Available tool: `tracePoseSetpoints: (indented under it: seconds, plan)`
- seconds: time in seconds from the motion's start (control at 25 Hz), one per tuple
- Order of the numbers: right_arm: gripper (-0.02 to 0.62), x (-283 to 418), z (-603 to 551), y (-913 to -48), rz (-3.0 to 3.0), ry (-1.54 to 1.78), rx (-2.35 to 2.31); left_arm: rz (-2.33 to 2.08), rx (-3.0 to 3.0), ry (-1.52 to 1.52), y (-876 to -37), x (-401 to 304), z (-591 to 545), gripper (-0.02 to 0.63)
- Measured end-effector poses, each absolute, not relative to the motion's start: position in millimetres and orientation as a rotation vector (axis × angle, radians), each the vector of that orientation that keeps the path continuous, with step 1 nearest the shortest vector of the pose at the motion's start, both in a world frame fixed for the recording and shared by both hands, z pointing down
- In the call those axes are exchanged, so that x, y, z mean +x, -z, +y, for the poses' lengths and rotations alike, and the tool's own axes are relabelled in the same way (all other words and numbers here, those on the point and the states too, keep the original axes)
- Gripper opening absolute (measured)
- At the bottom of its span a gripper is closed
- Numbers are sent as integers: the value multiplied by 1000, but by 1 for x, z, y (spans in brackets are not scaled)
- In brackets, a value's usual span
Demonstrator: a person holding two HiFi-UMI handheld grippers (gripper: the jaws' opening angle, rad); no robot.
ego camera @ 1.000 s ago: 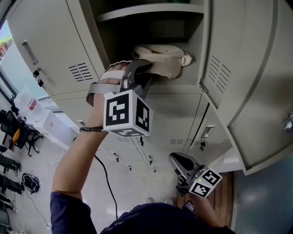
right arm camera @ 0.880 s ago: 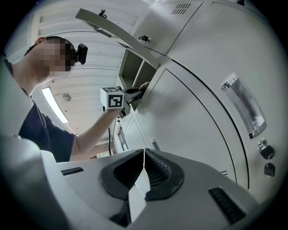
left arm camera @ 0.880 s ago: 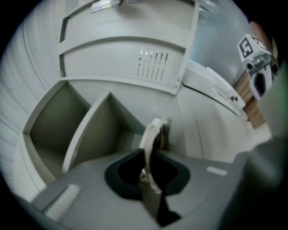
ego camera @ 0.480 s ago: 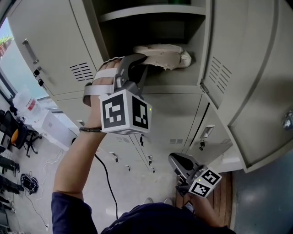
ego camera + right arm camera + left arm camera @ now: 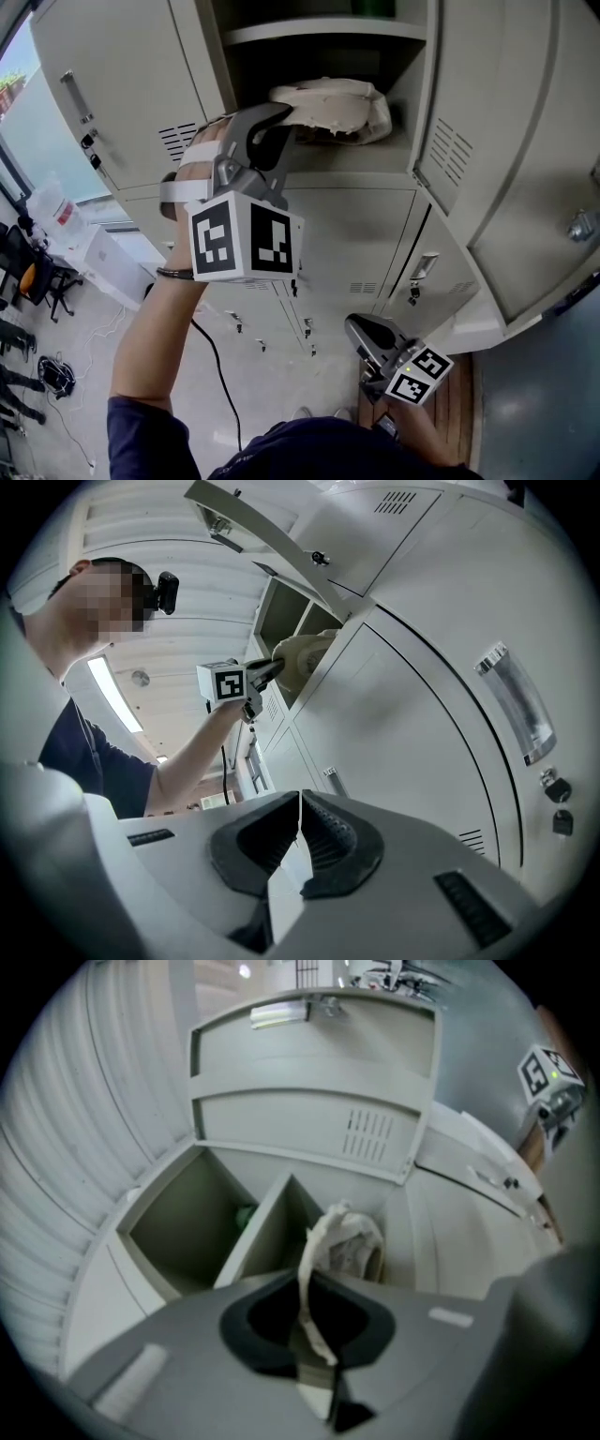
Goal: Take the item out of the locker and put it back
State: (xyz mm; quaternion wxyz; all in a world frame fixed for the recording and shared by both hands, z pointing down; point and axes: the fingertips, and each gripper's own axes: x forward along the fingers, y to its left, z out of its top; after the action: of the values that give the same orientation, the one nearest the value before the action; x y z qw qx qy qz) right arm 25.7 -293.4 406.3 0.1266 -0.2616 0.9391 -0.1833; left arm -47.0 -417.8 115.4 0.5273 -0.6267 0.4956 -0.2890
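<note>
Soft, even daylight comes from the left in the head view; the open grey metal locker (image 5: pixel 398 56) darkens to shadow at its far wall. Both gripper views bow strongly toward black rounded corners, blurred nearest the lens. A long white ceiling lamp (image 5: pixel 112 694) glares.

The cloth bundle (image 5: pixel 333 101) between the left gripper's (image 5: pixel 281 117) fingers is creamy white. The gripper is grey. Its cube (image 5: pixel 246 251) has black and white squares. The locker (image 5: pixel 375 216) is pale beige. Past the fingertips, in the next compartment, is something green (image 5: pixel 246 1215).
</note>
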Motion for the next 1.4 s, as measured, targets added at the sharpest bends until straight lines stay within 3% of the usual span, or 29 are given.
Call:
tracePoseSetpoints:
  seconds: [0.72, 1.4]
  plan:
    - [9, 49, -250, -417, 2803, 576, -675, 1314, -1475, 497, -82, -51, -321, 21]
    - [9, 8, -203, -409, 2794, 520, -787, 1277, -1726, 245, -97, -103, -248, 21]
